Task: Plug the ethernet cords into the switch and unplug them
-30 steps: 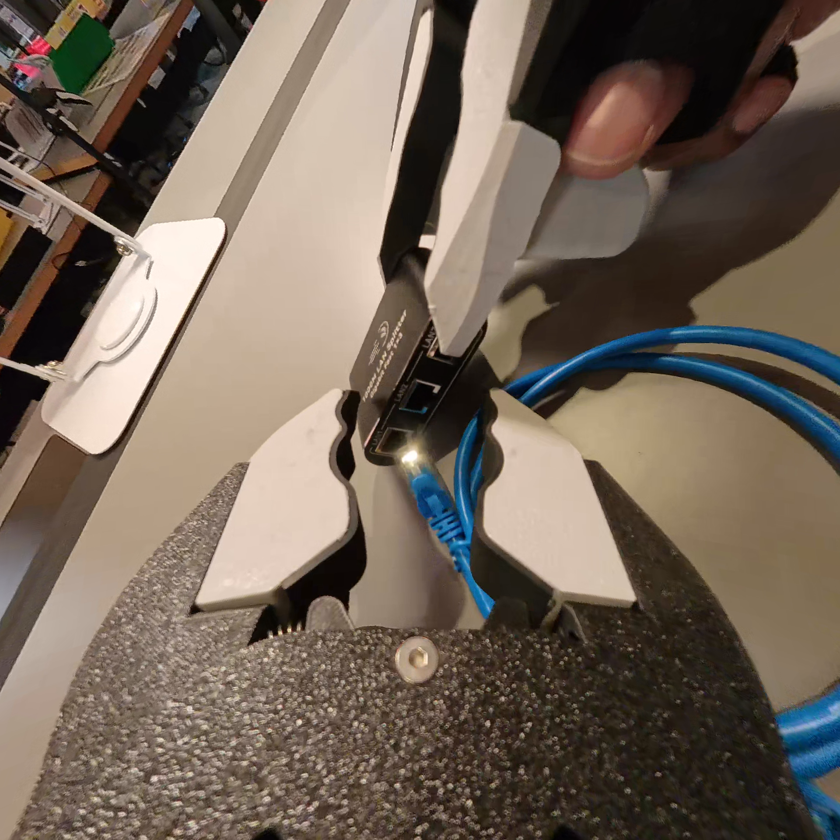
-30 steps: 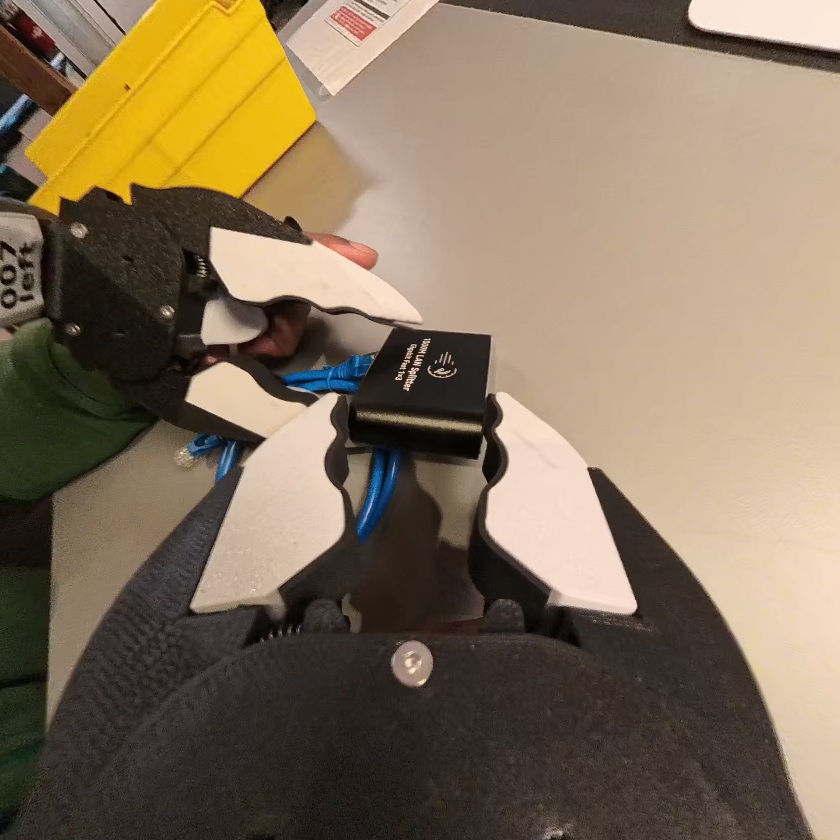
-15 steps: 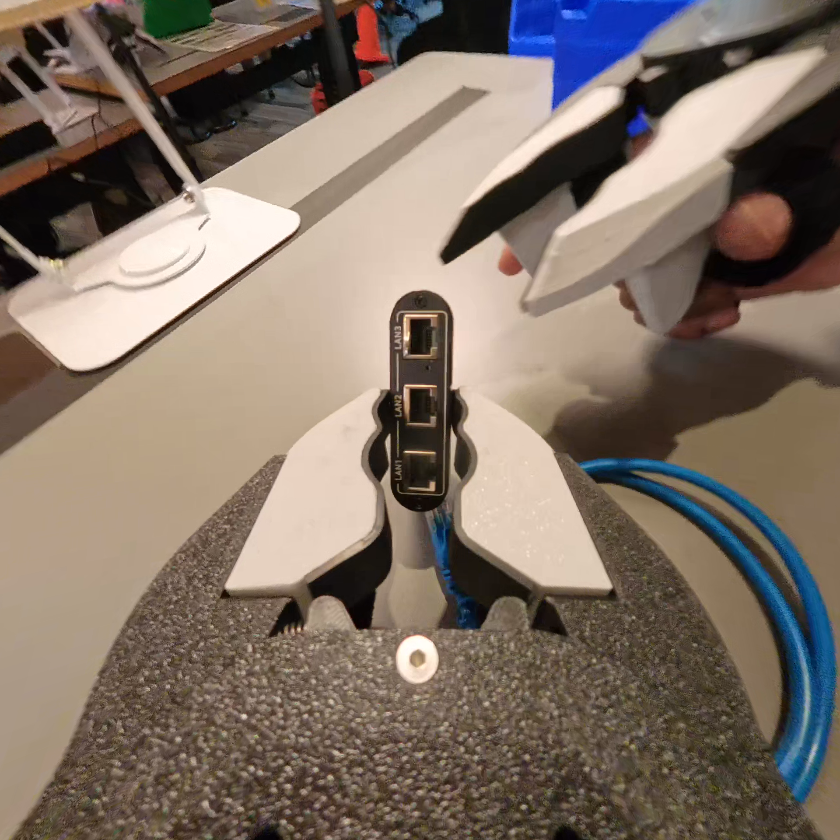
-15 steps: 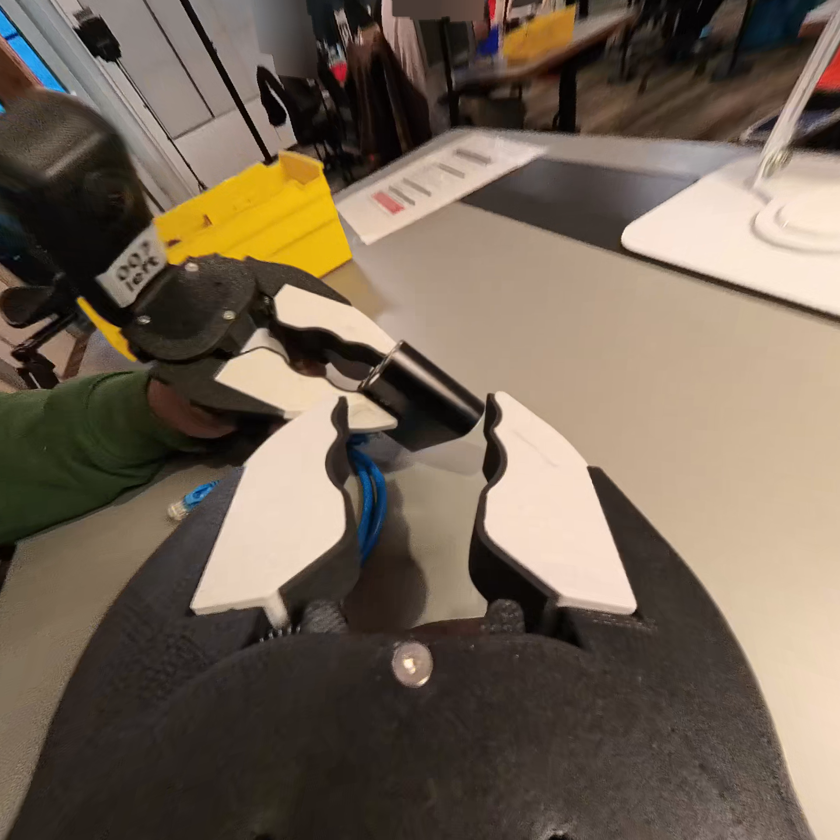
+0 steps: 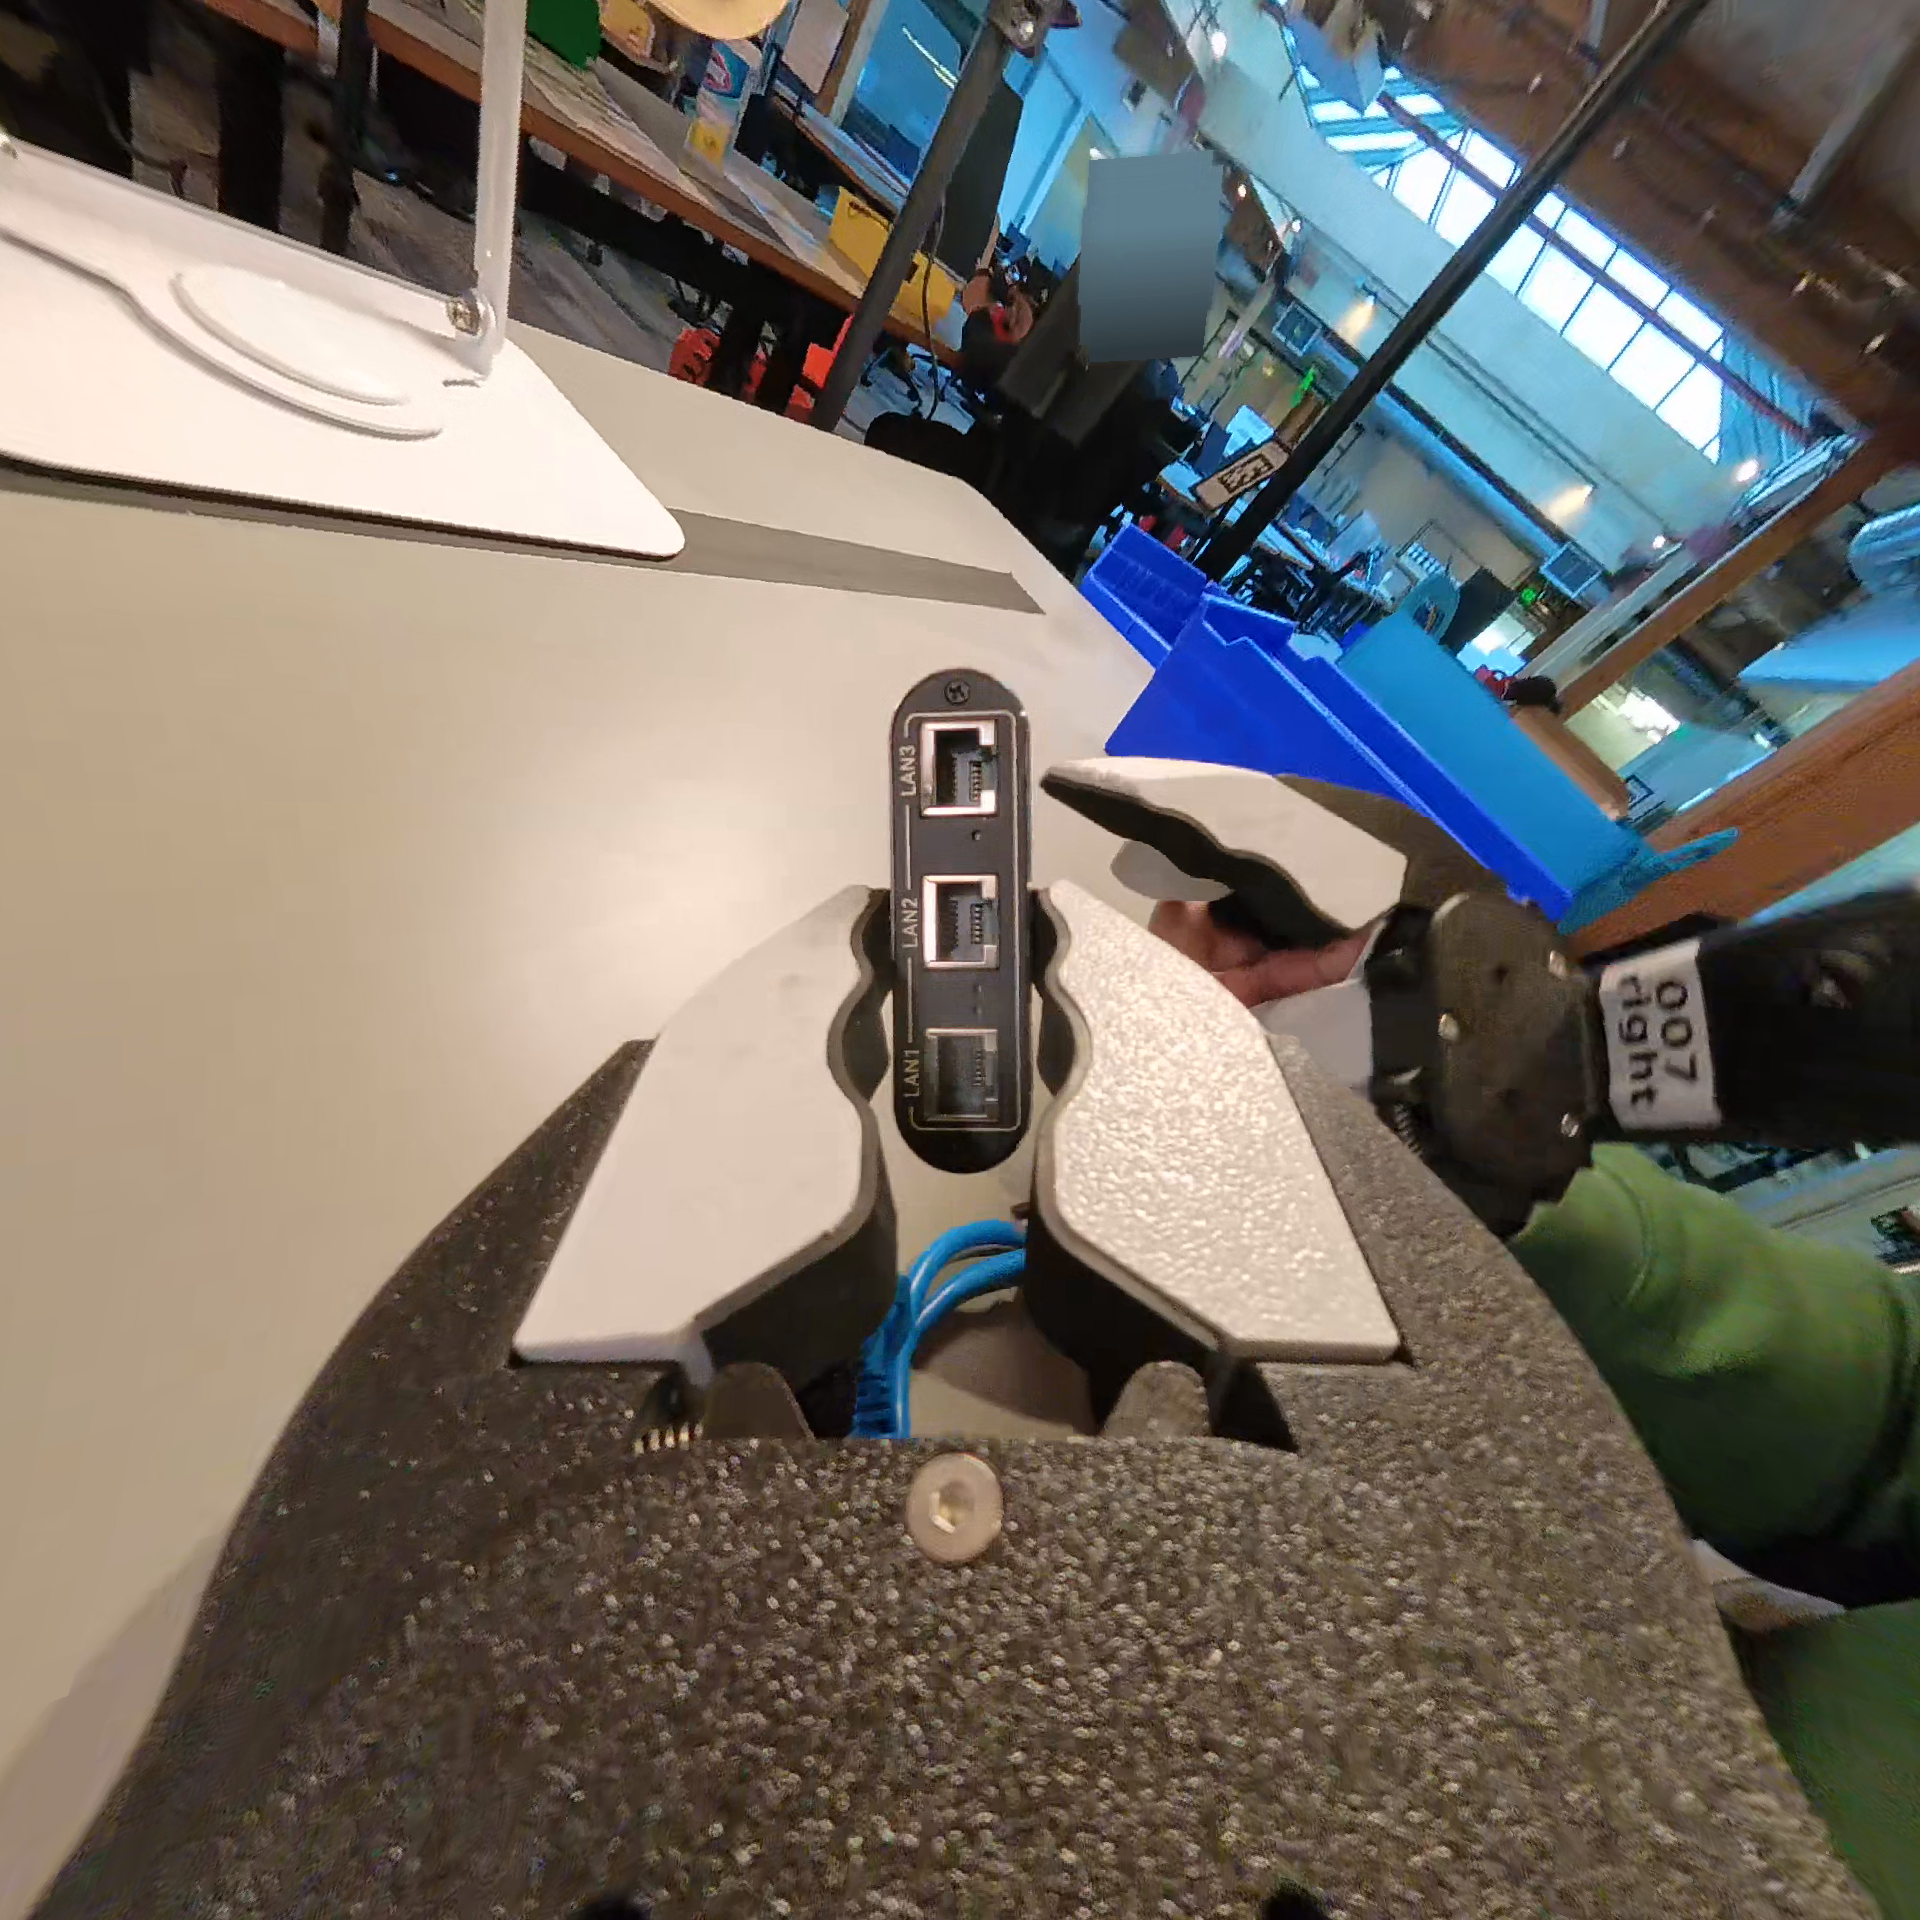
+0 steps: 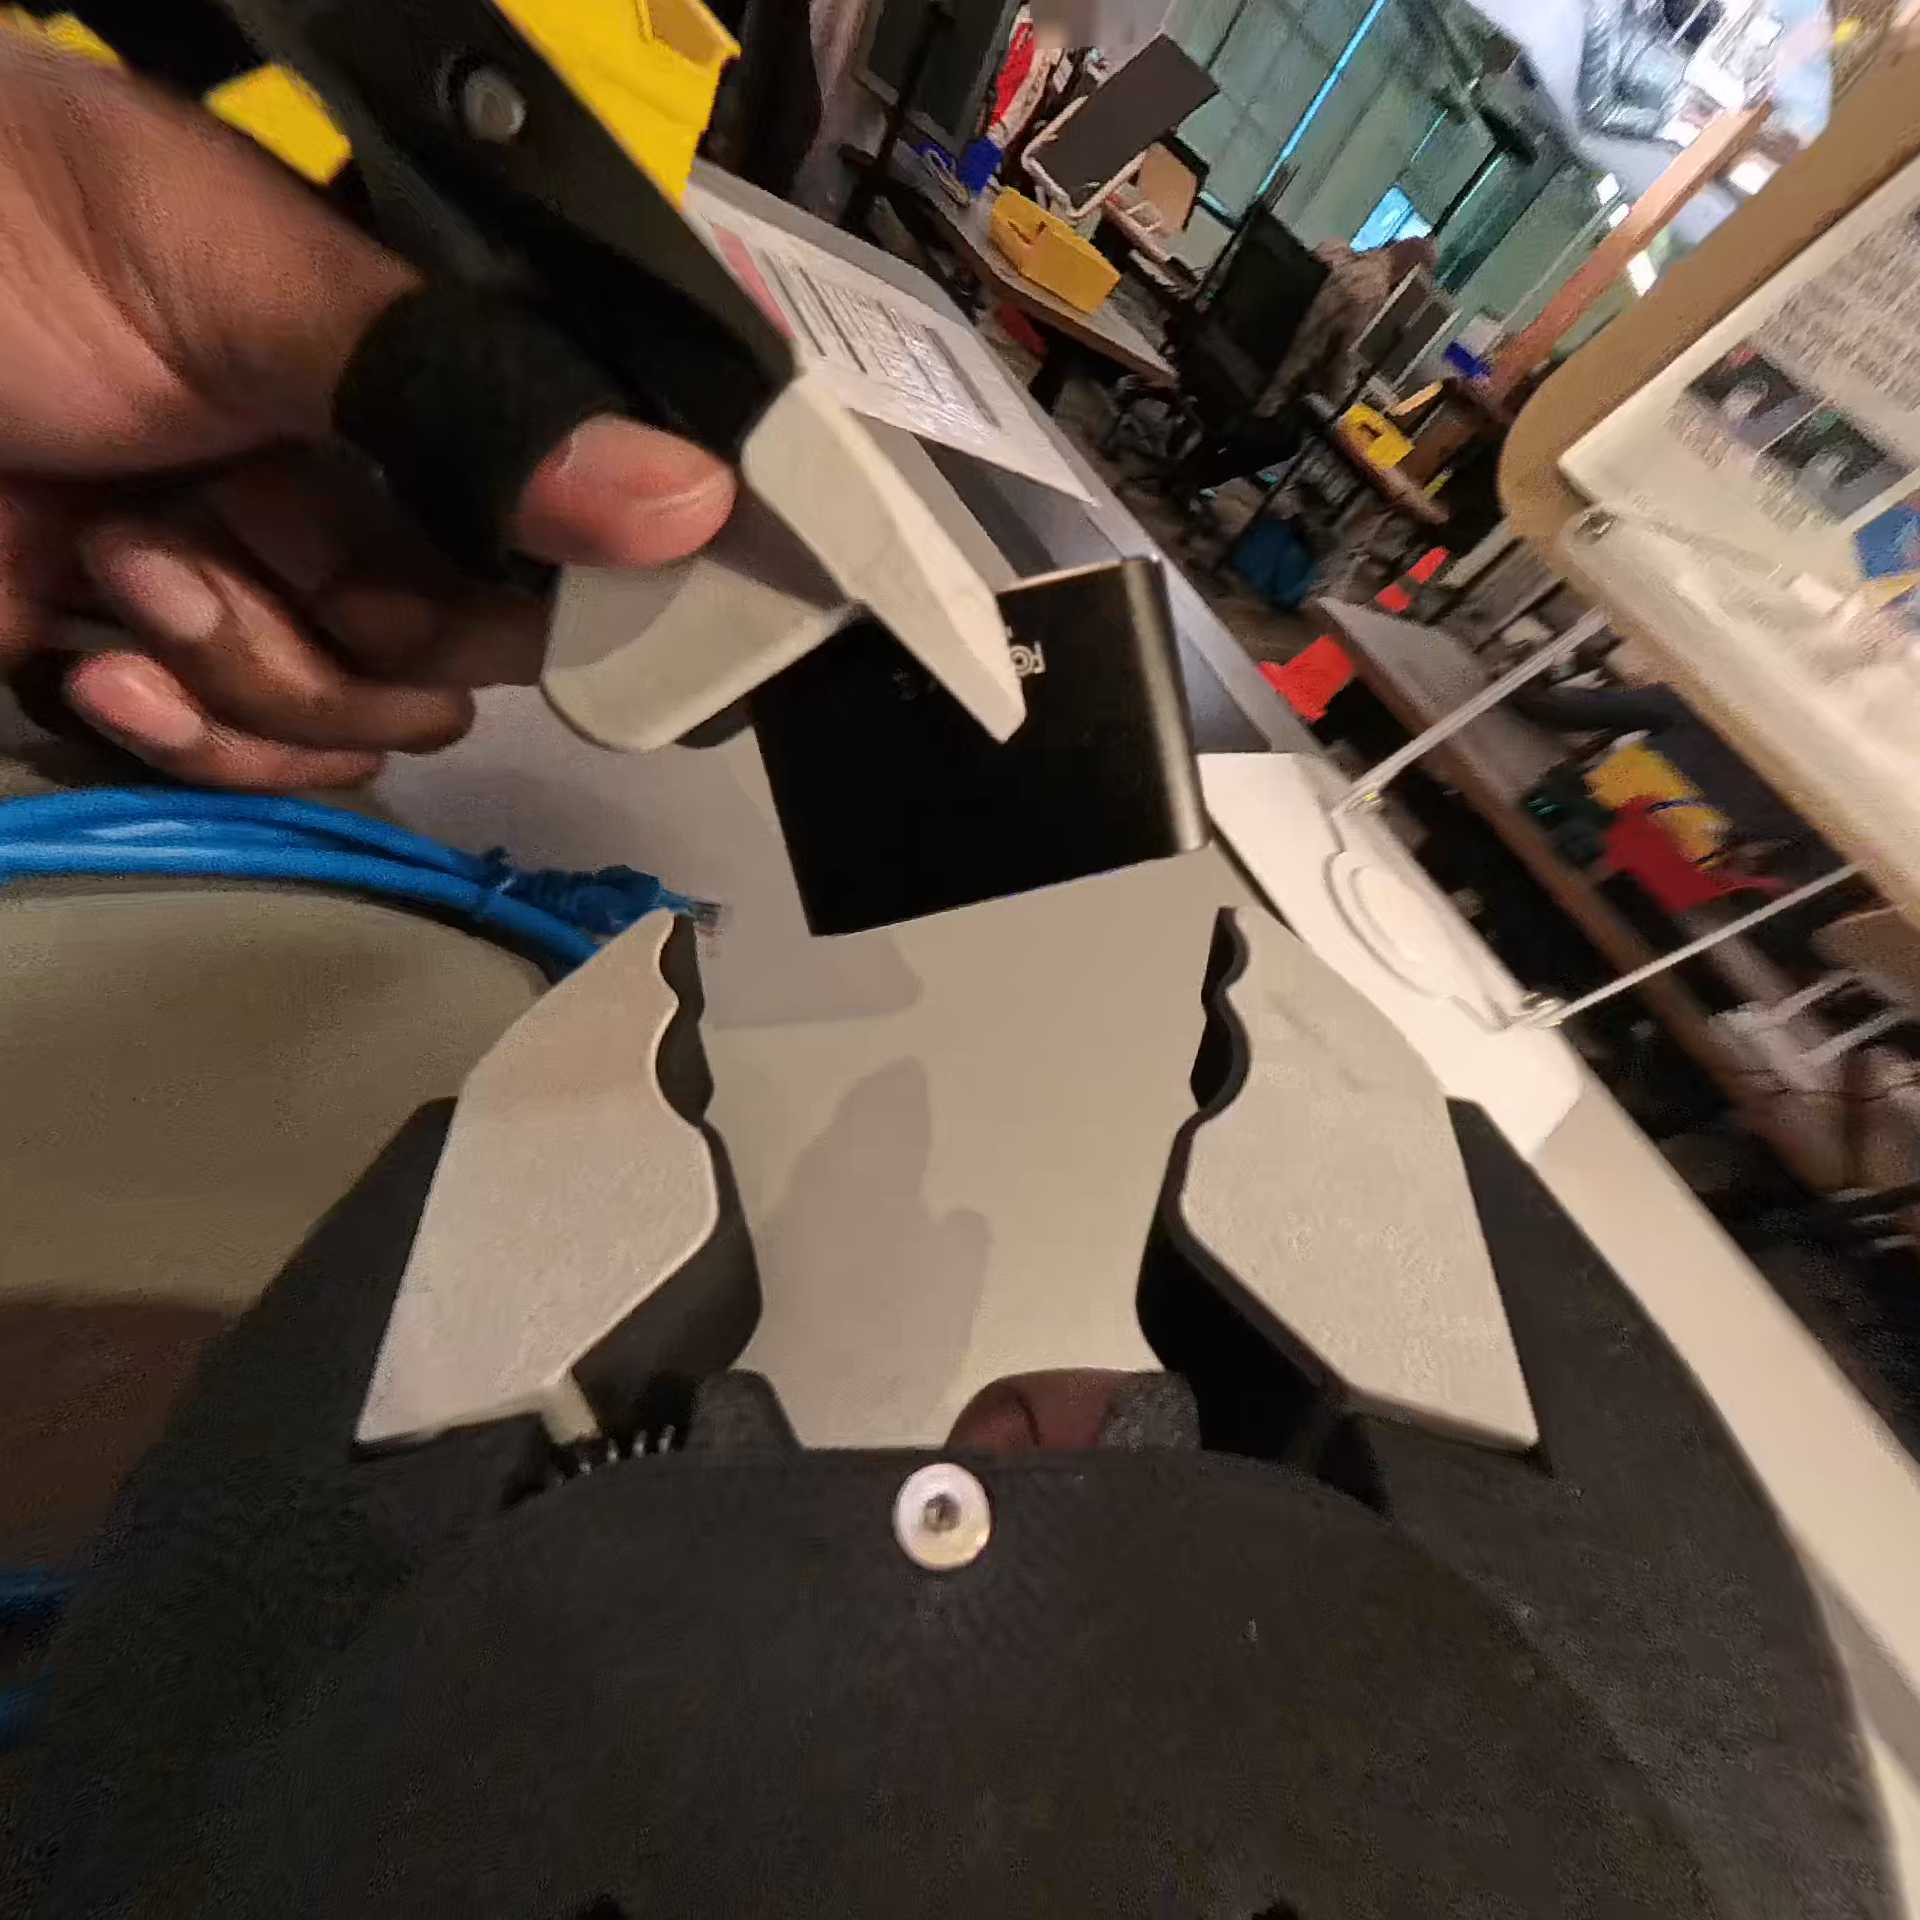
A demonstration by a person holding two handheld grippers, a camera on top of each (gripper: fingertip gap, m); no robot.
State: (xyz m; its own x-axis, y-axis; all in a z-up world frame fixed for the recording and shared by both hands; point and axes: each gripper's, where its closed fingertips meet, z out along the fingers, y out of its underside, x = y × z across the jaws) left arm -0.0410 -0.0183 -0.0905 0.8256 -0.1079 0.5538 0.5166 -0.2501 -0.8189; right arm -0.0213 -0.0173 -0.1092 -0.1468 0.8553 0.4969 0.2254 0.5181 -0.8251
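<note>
My left gripper [image 5: 958, 914] is shut on the black switch [image 5: 960, 800] and holds it on end above the grey table, with three empty ports facing the camera. In the right wrist view the same switch [image 6: 987, 769] hangs in the left gripper's fingers [image 6: 883, 551]. My right gripper [image 6: 951, 935] is open and empty, just below the switch and apart from it. In the left wrist view it [image 5: 1226, 842] sits to the right of the switch. The blue ethernet cords [image 6: 312, 847] lie on the table at left, with a plug end [image 6: 665, 899] by my right gripper's left finger.
A white stand base [image 5: 260, 384] sits at the far left of the grey table [image 5: 416, 779]; it also shows in the right wrist view [image 6: 1382, 894]. Blue bins [image 5: 1351, 727] stand beyond the table edge. A yellow bin [image 6: 613, 62] and a paper sheet [image 6: 904, 364] lie behind. The grippers are tip to tip, or close to it.
My left gripper has lifted the switch higher and tilted up, so the room shows behind it. My right gripper has drawn back, dropped below the switch and stays open.
</note>
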